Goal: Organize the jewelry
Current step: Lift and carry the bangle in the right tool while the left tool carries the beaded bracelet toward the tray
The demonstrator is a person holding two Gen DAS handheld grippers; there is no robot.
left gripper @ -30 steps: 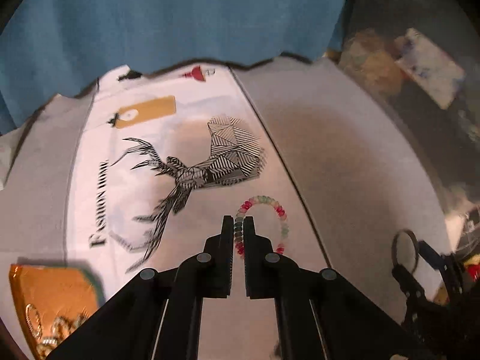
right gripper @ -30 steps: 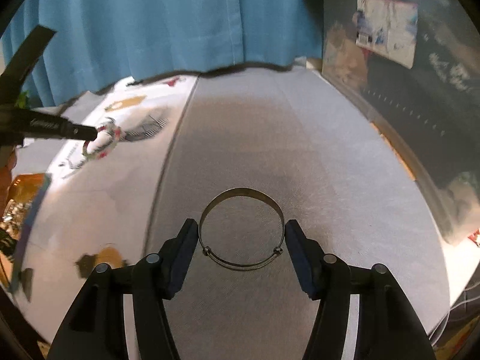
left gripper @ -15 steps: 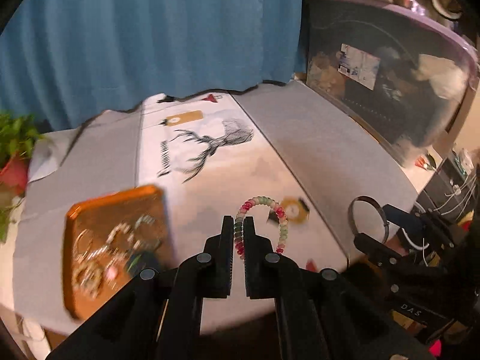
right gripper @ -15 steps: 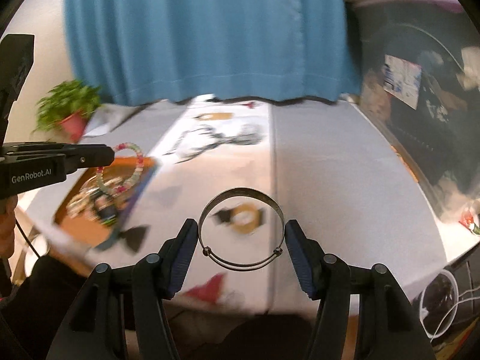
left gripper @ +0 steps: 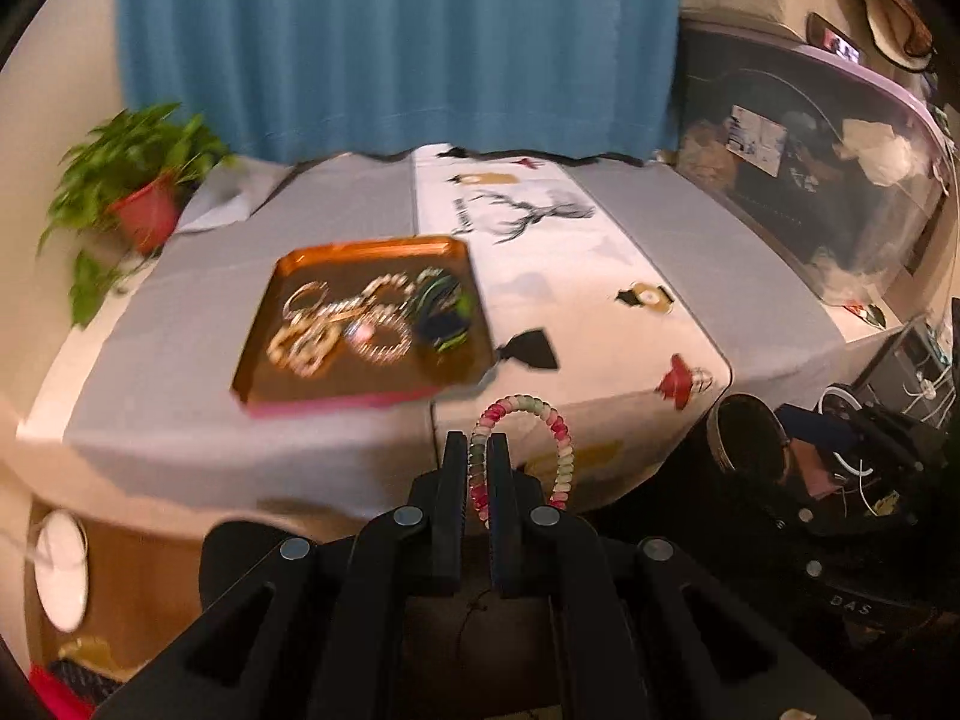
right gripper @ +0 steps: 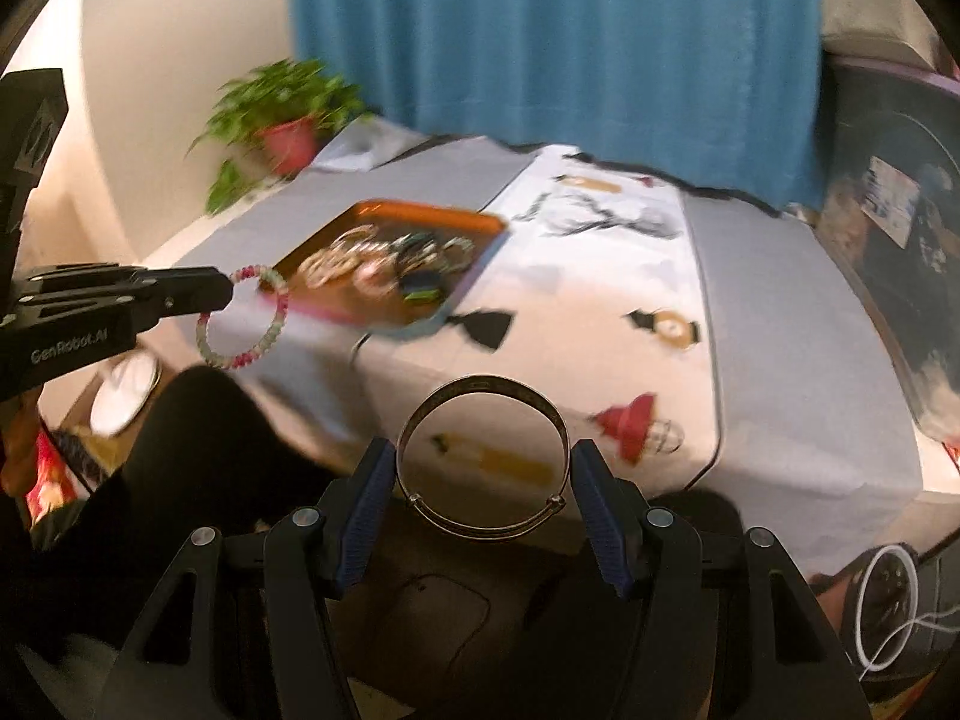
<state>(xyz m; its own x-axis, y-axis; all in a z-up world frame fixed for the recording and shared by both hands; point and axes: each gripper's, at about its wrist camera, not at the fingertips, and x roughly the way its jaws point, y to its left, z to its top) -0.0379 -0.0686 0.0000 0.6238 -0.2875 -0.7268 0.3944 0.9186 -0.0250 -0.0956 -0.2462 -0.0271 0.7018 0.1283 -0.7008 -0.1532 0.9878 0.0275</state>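
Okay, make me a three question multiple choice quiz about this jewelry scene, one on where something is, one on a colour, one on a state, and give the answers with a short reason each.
1. Where is the orange tray?
A. on the grey cloth, left of the white runner
B. on the floor
C. under the potted plant

2. What colour is the curtain behind the table?
A. red
B. blue
C. yellow

3. What is the right tool doing?
A. hanging empty and shut
B. pinching a necklace chain
C. holding a metal bangle between its two fingers

Answers:
1 A, the tray lies on the cloth beside the runner.
2 B, blue folds fill the back of both views.
3 C, the bangle sits spanned between the fingers, while the left tool is shut on the beaded bracelet.
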